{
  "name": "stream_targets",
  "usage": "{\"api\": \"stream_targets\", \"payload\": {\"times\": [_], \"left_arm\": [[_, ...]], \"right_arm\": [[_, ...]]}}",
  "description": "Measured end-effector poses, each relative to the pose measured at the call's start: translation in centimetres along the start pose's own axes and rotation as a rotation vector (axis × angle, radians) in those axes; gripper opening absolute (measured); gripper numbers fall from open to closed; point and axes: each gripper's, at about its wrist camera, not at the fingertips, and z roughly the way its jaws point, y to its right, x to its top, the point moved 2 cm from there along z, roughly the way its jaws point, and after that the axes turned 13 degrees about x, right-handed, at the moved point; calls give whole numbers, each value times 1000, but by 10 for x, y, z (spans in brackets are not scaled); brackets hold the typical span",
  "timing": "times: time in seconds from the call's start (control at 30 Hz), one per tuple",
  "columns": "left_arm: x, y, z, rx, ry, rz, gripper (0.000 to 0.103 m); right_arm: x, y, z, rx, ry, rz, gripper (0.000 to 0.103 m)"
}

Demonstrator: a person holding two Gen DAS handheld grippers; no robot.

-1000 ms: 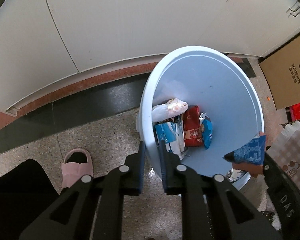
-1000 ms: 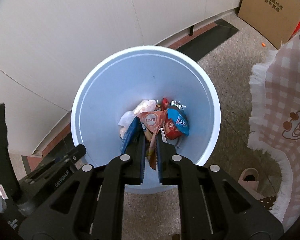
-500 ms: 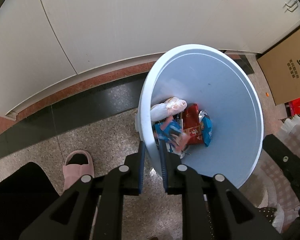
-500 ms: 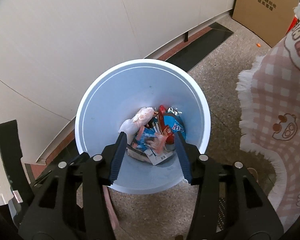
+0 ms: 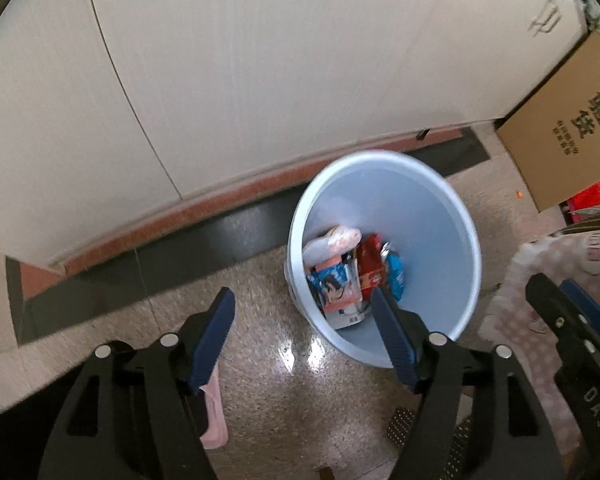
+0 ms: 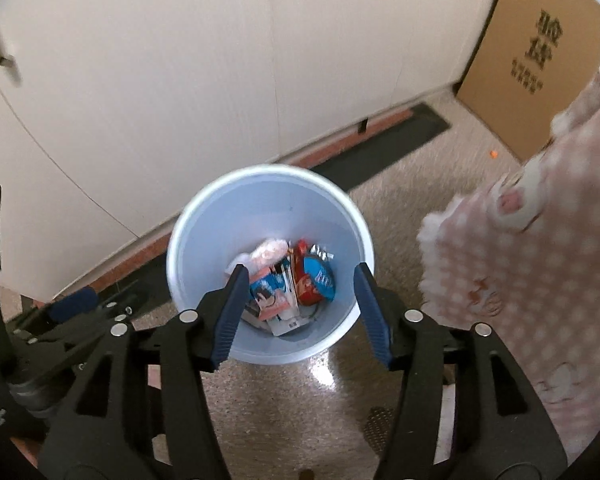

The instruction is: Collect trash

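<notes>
A pale blue bin (image 5: 432, 216) (image 6: 204, 224) stands on the speckled floor by white cabinets. Inside it lie several wrappers: a blue-and-white one (image 5: 332, 284) (image 6: 268, 292), a red one (image 5: 370, 260) (image 6: 304, 280), a blue one (image 6: 320, 278) and a crumpled white bag (image 5: 332, 240) (image 6: 266, 252). My left gripper (image 5: 304, 308) hangs high above the bin's near left rim, its jaws opening with nothing between them. My right gripper (image 6: 300, 284) hangs above the bin's mouth, its jaws also opening and empty. The right gripper (image 5: 568, 320) shows at the left wrist view's right edge.
White cabinet doors (image 5: 260, 60) run behind the bin over a red and black floor strip (image 5: 180, 236). A cardboard box (image 5: 564, 128) (image 6: 536, 52) leans at the right. A pink checked cloth (image 6: 520, 260) hangs at the right. A pink slipper (image 5: 214, 416) lies under my left gripper.
Both grippers rose above the bin and their jaws spread apart. The wrapper the right gripper held a second ago now lies in the bin. The left gripper let go of the rim.
</notes>
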Motion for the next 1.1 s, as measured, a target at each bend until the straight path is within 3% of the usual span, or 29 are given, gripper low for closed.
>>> {"api": "stream_targets", "payload": {"times": [0.23, 0.47, 0.63, 0.73, 0.9, 1.1], "left_arm": [[18, -19, -124, 1, 216, 49, 78], [13, -20, -263, -111, 406, 65, 81], [-9, -16, -363, -186, 548, 99, 81], [-26, -12, -417, -234, 617, 119, 87], [-64, 1, -487, -316, 718, 177, 90], [-113, 21, -553, -394, 829, 249, 92]], "right_arm": [[26, -32, -111, -7, 146, -48, 68], [29, -48, -253, -34, 345, -46, 78], [9, -48, -359, -54, 499, -31, 87], [-9, -45, -418, -63, 580, -26, 90], [-46, -27, -501, -104, 707, 19, 93], [-92, -15, -562, -161, 799, 57, 94]]}}
